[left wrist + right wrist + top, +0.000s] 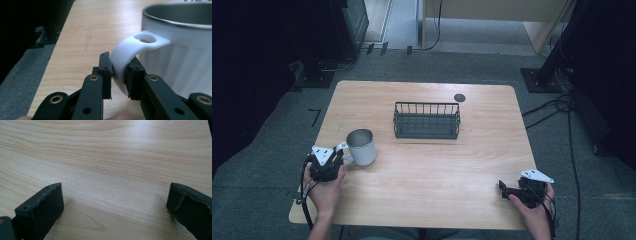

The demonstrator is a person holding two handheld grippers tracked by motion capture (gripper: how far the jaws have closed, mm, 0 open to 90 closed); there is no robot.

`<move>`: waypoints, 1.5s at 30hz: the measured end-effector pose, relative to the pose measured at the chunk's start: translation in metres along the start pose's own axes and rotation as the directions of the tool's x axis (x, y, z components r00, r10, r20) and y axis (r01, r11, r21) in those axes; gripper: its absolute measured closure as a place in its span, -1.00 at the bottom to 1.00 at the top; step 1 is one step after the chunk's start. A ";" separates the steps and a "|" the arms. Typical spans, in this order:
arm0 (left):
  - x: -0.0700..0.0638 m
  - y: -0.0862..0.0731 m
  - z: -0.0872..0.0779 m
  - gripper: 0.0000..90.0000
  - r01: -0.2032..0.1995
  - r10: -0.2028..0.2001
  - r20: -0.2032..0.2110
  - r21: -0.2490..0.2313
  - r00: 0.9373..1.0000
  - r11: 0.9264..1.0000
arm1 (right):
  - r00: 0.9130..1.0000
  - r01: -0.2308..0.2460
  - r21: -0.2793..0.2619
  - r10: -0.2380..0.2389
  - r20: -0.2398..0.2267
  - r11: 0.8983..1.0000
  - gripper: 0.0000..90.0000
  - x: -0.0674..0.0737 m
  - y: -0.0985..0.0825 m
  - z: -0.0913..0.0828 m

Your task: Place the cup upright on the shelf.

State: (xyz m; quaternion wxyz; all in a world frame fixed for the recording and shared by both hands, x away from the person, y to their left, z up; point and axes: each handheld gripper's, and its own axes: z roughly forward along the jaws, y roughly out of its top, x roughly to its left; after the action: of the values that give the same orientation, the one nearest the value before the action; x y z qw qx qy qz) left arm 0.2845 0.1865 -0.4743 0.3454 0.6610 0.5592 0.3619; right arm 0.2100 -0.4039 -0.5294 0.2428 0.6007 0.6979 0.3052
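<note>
While my left hand-held gripper [117, 75] sits at the lower left of the high view, I have its two black jaws clamped on the curved white handle [125, 55] of the mug [361, 146], which stands upright on the wooden surface [437, 170] just left of centre, below and to the left of the dark wire basket [426, 120]. From the left gripper view the mug looks rigid: a white ribbed wall with a metal-coloured rim and grey inside, so I judge it to be steel or enamel, fairly light if empty, and I cannot see whether anything is in it. The handle is smooth and curved, so I expect it could swivel or slip between flat pads; gripping low on the loop, close to the wall, seems the firmest hold, and the mug may tip forward when lifted. My right hand-held gripper [115, 202] rests at the lower right of the high view, jaws spread wide over bare wood, holding nothing.
</note>
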 end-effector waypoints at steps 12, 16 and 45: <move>0.001 -0.012 -0.012 0.80 -0.009 0.015 0.076 -0.088 0.997 0.996 | 1.000 0.000 0.000 0.000 0.000 1.000 -0.99 0.000 0.000 0.000; 0.006 -0.017 -0.021 0.75 -0.009 0.021 0.134 -0.089 0.991 0.996 | 1.000 0.000 0.000 0.000 0.000 1.000 -0.99 0.000 0.000 0.000; -0.049 -0.021 -0.045 0.08 -0.233 0.295 0.537 -0.183 0.790 0.955 | 1.000 -0.001 -0.001 0.001 0.000 1.000 -0.99 0.000 0.000 0.000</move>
State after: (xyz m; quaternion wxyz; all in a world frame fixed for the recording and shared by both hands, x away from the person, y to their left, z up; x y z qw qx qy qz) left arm 0.2298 0.1427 -0.4739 0.4745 0.7898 0.3157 0.2269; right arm 0.2100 -0.4039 -0.5294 0.2430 0.6008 0.6976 0.3057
